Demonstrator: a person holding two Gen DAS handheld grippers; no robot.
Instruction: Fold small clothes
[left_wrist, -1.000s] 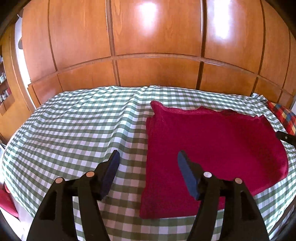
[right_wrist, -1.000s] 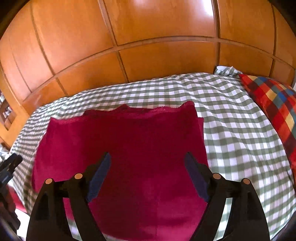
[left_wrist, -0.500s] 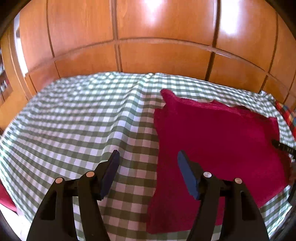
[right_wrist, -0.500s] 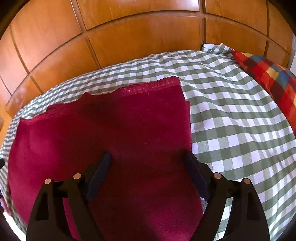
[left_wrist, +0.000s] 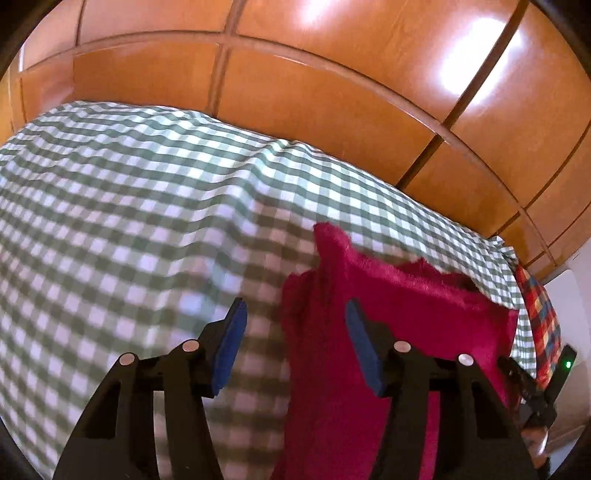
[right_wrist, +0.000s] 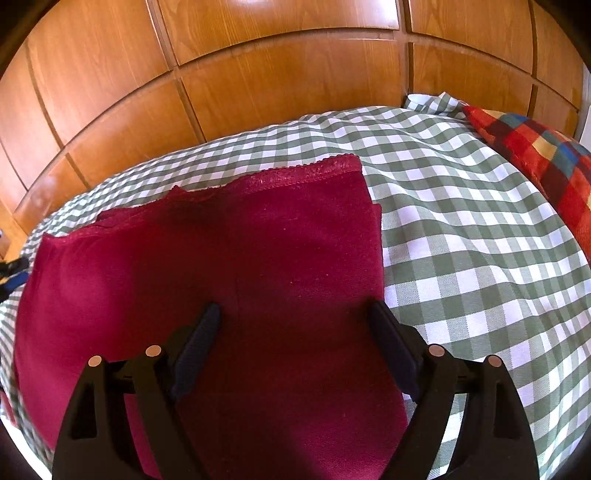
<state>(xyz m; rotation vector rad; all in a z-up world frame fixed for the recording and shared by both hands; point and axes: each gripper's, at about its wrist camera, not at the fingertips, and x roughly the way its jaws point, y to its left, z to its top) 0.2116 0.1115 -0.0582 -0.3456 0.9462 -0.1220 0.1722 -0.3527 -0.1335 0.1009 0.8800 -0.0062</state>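
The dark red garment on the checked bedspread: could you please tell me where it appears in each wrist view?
Left wrist: dark red garment lower right, its left edge between the fingers.
Right wrist: it fills centre and left.
Shared landmark: the multicoloured plaid pillow, at the right in both.

Left wrist cam: close, tilted down over dark-red knit garment (left_wrist: 399, 306) left edge. Right wrist cam: close above garment (right_wrist: 229, 266), facing orange wood-panel wall (right_wrist: 258, 74). Both share green-white checked bedspread (left_wrist: 129, 192).

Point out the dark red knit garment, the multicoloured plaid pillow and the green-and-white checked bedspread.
dark red knit garment (right_wrist: 236, 273), right wrist view, flat middle.
multicoloured plaid pillow (right_wrist: 546, 155), right wrist view, top face.
green-and-white checked bedspread (left_wrist: 122, 206), left wrist view, bare cloth.
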